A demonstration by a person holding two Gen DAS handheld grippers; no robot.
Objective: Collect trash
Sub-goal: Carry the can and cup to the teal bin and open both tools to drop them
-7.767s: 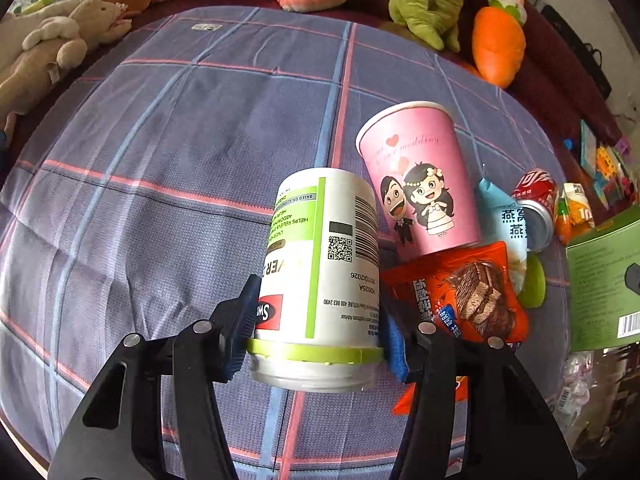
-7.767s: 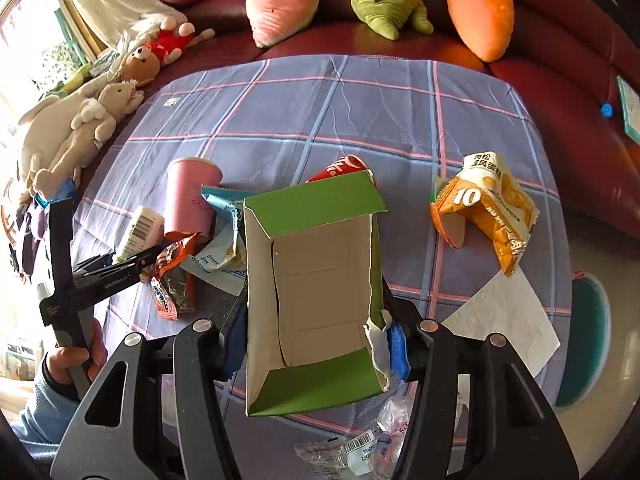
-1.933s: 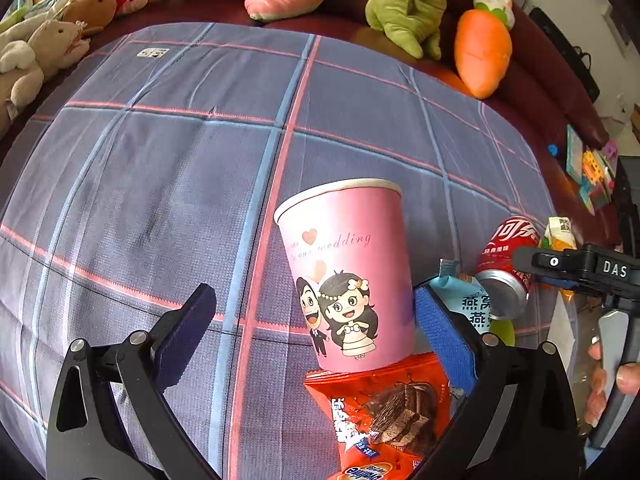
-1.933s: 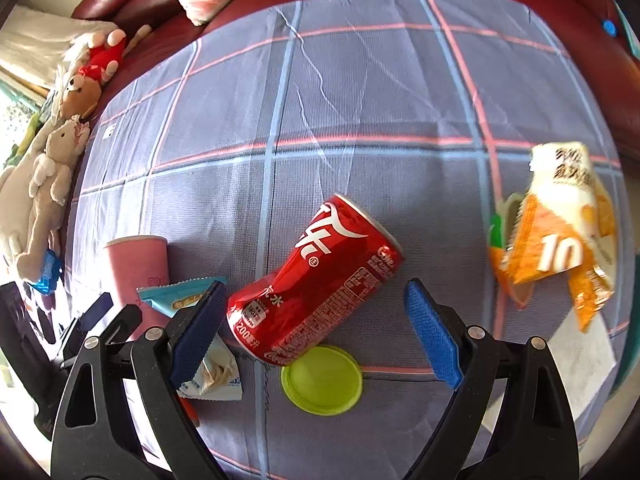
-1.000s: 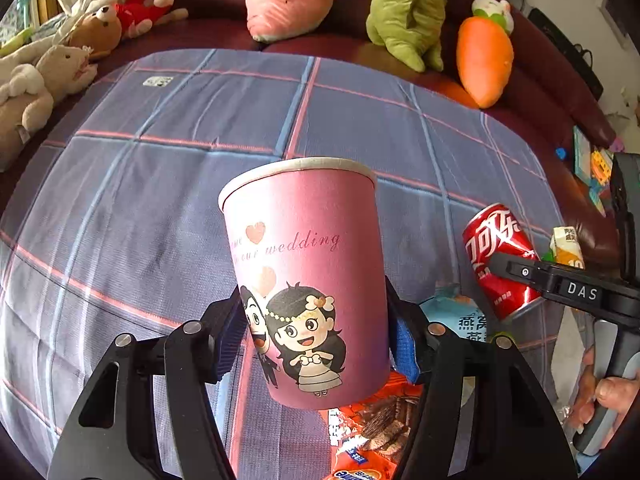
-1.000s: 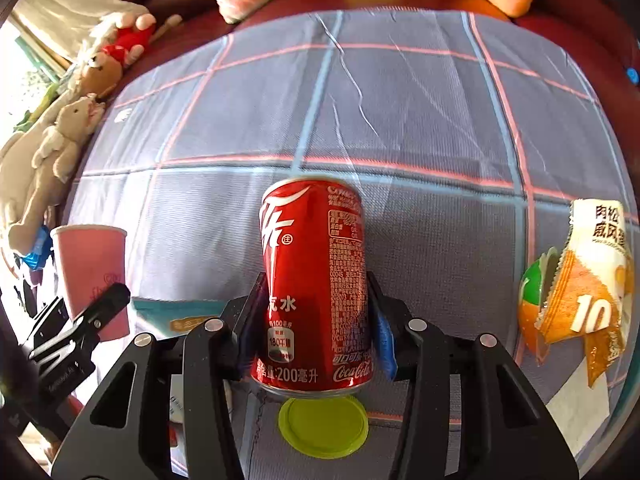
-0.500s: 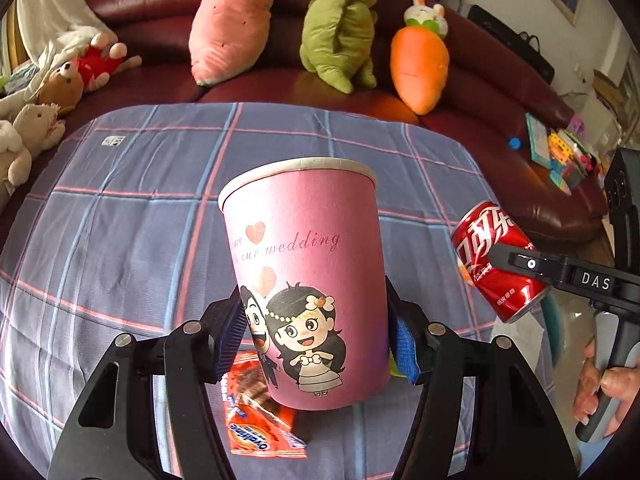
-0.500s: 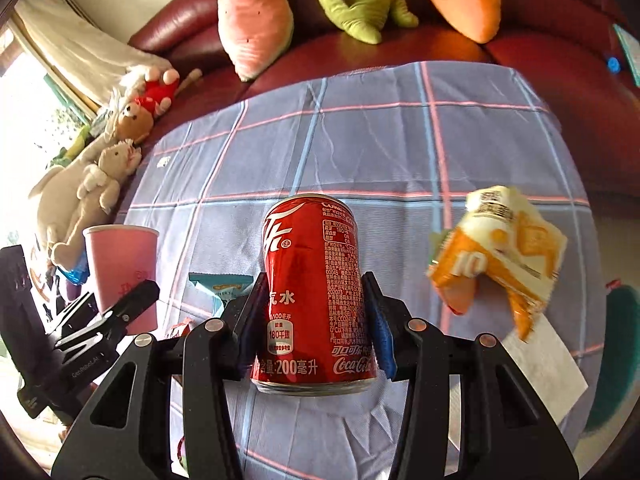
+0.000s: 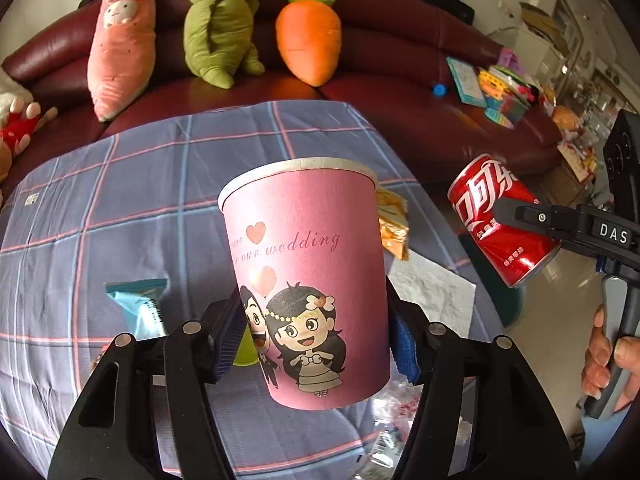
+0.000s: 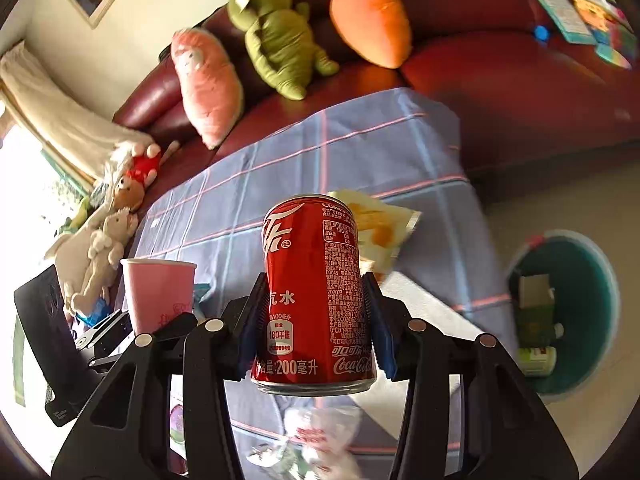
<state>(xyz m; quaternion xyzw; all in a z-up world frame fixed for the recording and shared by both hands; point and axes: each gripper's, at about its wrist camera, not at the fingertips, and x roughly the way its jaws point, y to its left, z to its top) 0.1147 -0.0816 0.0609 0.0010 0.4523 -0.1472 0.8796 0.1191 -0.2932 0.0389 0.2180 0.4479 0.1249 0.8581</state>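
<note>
My left gripper (image 9: 314, 338) is shut on a pink paper cup (image 9: 306, 280) with a cartoon wedding couple, held upright above the checked cloth (image 9: 140, 200). My right gripper (image 10: 314, 334) is shut on a red cola can (image 10: 316, 292), also upright and lifted. The same can (image 9: 502, 224) shows in the left wrist view at the right, tilted, with a hand (image 9: 608, 356) on the gripper's handle. The pink cup (image 10: 158, 294) appears at the left of the right wrist view. A round teal bin (image 10: 568, 320) stands on the floor at the right, with a green box (image 10: 536, 312) and a white bottle inside.
Still on the cloth lie an orange snack bag (image 9: 394, 220), a white napkin (image 9: 432, 292), a teal wrapper (image 9: 138, 304), a green lid (image 9: 246, 350) and a clear plastic wrapper (image 10: 316, 436). Plush toys (image 9: 216, 24) line the dark red sofa (image 9: 400, 92) behind.
Both grippers have risen and swung to the right with the cup and the can held. The table has slid left in view, and the teal bin has come into the right wrist view.
</note>
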